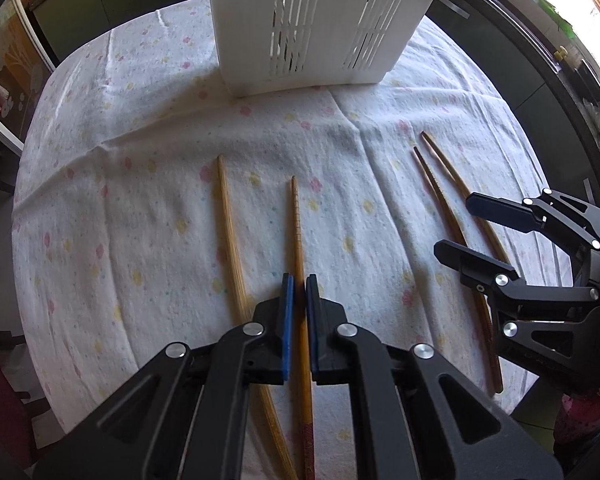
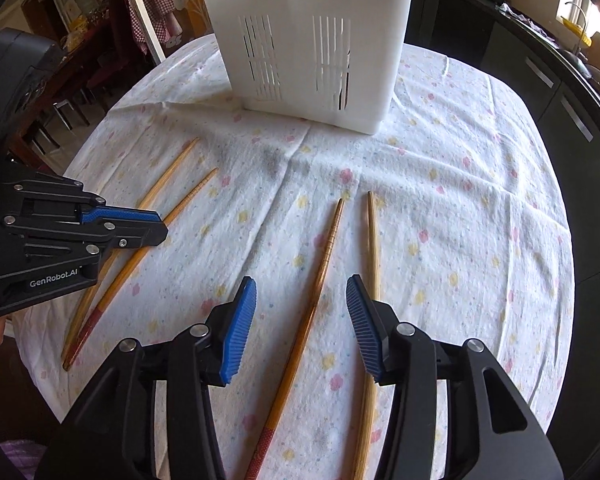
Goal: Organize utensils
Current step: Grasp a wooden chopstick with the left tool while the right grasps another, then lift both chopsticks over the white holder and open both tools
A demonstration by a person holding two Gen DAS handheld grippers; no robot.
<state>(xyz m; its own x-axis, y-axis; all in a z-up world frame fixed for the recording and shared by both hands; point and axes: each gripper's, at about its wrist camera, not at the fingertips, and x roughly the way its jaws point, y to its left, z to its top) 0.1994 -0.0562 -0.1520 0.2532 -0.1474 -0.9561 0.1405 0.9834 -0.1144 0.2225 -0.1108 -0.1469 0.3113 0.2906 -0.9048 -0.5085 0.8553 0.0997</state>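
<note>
Chopsticks view by view. Left wrist view: my left gripper point(image 1: 299, 284) is clamped on the darker chopstick point(image 1: 298, 240), low centre; a paler one point(image 1: 230, 232) lies just left.

Right wrist view: my right gripper point(image 2: 301, 292) gapes half wide, a dark chopstick point(image 2: 320, 280) lying untouched between its fingers.

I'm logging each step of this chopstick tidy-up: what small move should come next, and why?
Probably lift the left gripper: its jaws are shut on the darker chopstick, which lies flat on the cloth. The white caddy stands beyond. The right gripper is open over another chopstick, not gripping.
</note>
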